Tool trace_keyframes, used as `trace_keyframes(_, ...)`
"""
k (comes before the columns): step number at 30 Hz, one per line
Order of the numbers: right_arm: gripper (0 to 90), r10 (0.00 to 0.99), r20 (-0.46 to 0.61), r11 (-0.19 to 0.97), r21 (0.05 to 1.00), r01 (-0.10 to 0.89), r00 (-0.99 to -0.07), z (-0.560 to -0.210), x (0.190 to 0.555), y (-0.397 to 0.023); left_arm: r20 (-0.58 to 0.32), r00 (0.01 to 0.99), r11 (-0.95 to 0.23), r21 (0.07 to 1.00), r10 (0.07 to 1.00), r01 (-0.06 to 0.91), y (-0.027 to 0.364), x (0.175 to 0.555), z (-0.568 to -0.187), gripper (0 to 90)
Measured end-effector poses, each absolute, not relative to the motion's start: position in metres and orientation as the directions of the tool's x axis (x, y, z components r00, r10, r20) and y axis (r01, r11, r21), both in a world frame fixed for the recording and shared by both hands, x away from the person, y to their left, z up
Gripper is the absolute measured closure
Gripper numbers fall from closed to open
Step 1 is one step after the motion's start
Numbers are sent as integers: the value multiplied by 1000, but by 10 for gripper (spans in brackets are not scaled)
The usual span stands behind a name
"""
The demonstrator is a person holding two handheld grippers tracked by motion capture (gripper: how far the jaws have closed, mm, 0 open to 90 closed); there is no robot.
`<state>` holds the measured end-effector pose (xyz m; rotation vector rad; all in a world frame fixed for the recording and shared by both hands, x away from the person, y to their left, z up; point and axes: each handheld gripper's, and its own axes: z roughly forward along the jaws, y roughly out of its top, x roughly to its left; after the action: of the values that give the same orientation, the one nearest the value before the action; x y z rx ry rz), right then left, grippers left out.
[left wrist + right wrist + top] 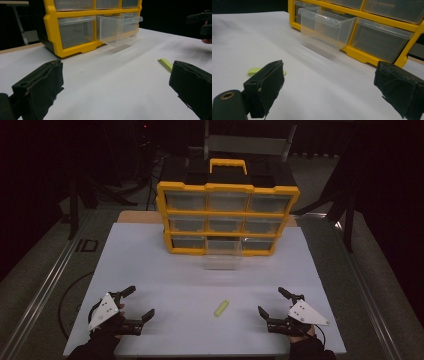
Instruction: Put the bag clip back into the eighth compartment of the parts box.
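A yellow organizer [228,215] with clear drawers stands at the back of the white table [150,270]. Its bottom middle drawer [223,254] is pulled out toward me, also seen as the clear drawer [117,27] and the clear drawer [324,27]. A small yellow-green strip [221,308] lies flat on the table between the two grippers, seen too as the strip [165,64] and the strip [254,71]. My left gripper [140,302] rests near the front left, open and empty. My right gripper [272,302] rests near the front right, open and empty.
The organizer has a yellow carry handle [228,166] on top. The table's front edge [200,354] runs just beneath my hands. Dark floor and metal rails [45,280] lie to the left of the table. The far gripper [201,22] shows at the left gripper view's right edge.
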<state>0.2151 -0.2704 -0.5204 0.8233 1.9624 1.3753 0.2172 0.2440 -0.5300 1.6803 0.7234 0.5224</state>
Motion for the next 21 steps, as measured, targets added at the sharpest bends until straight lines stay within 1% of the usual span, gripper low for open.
trace_keyframes(5,91,771,-102,253,955,156,-629,-519,215,-272,-34,704,-134,974,709,182,244,217,-530,0)
trace_keyframes(10,91,776,-123,264,954,143,-618,-518,214,-271,-38,702,-133,973,712,187,244,217,-530,0)
trace_keyframes(21,91,770,-129,276,950,144,-625,-519,215,-269,-45,703,-135,971,709,198,244,218,-530,0)
